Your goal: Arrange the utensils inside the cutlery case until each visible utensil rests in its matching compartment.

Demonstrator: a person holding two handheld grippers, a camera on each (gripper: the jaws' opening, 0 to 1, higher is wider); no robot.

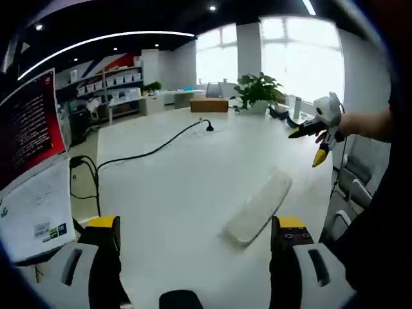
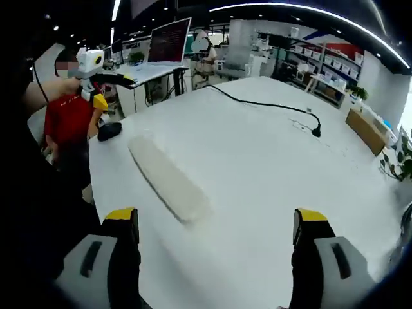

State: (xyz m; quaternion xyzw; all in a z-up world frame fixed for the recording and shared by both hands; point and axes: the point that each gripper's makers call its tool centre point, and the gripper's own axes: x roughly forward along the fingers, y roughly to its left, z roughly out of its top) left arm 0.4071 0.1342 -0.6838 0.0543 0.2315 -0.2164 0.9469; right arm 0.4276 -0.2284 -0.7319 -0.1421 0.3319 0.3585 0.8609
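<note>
White table (image 1: 193, 187) | closed cutlery case (image 1: 259, 208) | both jaws apart, empty

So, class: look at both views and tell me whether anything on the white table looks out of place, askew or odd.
The long pale cutlery case lies closed and diagonal on the white table, with no utensils visible on the table around it. A black cable trails across the tabletop. Both grippers, left and right, hover open and empty.
</note>
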